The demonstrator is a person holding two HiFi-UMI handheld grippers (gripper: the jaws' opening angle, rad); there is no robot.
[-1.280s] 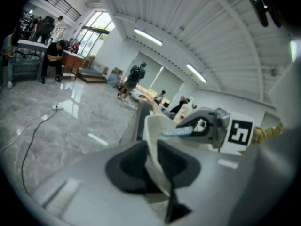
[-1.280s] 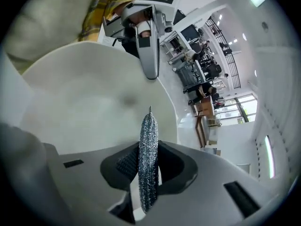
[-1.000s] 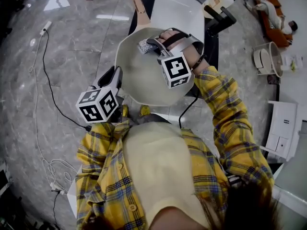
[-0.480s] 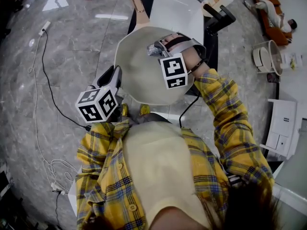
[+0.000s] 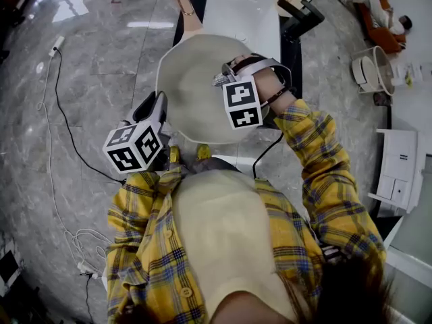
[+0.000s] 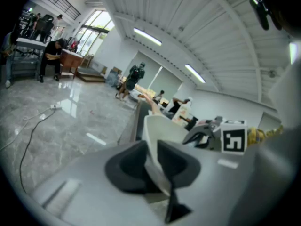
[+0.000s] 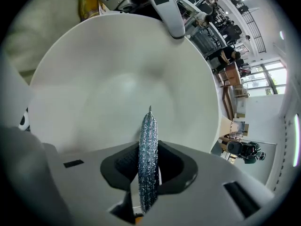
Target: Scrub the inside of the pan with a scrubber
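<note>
A cream pan (image 5: 189, 93) with a tan handle (image 5: 182, 2) is held up in front of the person. My left gripper (image 5: 160, 105) is shut on its near-left rim; in the left gripper view the rim (image 6: 157, 140) runs between the dark pads of this gripper (image 6: 153, 163). My right gripper (image 5: 224, 79) reaches steeply down into the pan at its right side, shut on a silver metal scrubber (image 5: 220, 79). In the right gripper view the scrubber (image 7: 148, 154) stands edge-on in the gripper (image 7: 149, 163), over the pan's pale inside (image 7: 117, 84).
A white board (image 5: 243, 12) on a dark table lies behind the pan, with a black fixture (image 5: 300, 15) beside it. A cable (image 5: 61, 113) trails over the marble floor at left. A round white holder (image 5: 371, 73) and a white box (image 5: 395, 174) sit at right.
The right gripper with the scrubber has slid from the pan's upper middle toward its right side and tipped steeper. The left gripper keeps its hold on the rim.
</note>
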